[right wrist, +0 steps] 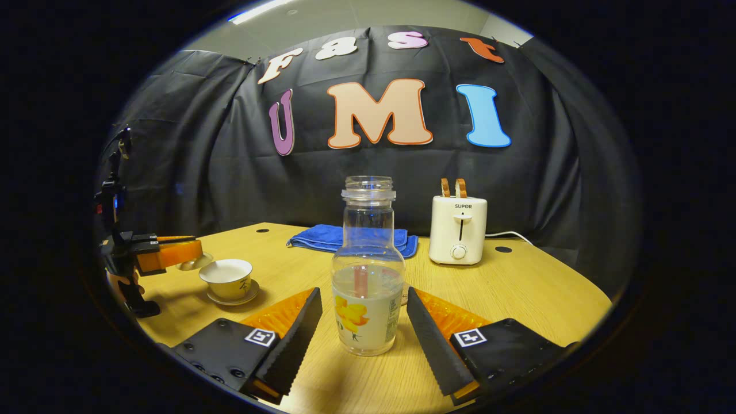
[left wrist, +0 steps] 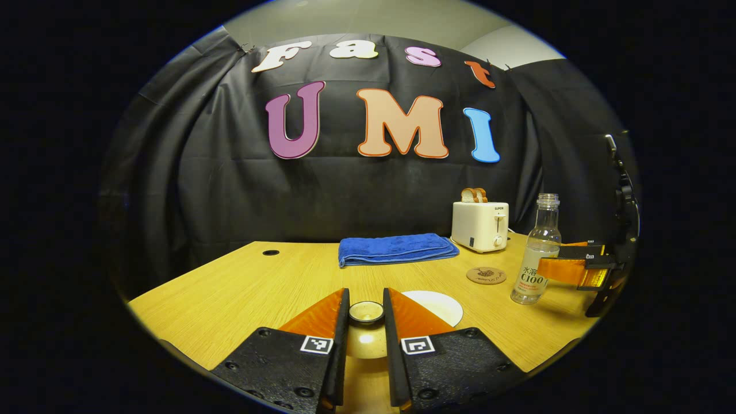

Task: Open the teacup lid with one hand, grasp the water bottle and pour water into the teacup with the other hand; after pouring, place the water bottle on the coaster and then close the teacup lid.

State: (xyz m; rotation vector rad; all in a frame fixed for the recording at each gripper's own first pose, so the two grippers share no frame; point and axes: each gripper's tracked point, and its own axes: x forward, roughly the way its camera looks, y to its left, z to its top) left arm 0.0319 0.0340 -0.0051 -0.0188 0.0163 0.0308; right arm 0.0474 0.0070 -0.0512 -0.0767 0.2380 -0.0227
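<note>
The left claw is narrowed on the knob of the teacup lid, both fingers pressing its sides. In the right gripper view the same claw holds the lid lifted up and just to the left of the teacup, apart from its rim. That leaves the cup mouth open for pouring and keeps the lid near for closing afterwards. The teacup stands on its saucer toward the left of the worktop.

Behind the middle lies a folded blue towel, clear of the action. The round coaster lies bare, just left of the water bottle, likely waiting to take the bottle once pouring is done.

The bottle stands upright and uncapped on the worktop, partly filled. The right claw is spread wide, one finger on either side of the bottle's lower body, neither touching yet; it appears lined up to close on the bottle. In the left gripper view this claw reaches in from the right at the bottle's label.

Farthest back on the right is a white toaster with two slices of toast standing in it.

Count: two claws, one lid, one teacup, one saucer, one towel, one coaster, one bottle, one toaster.
</note>
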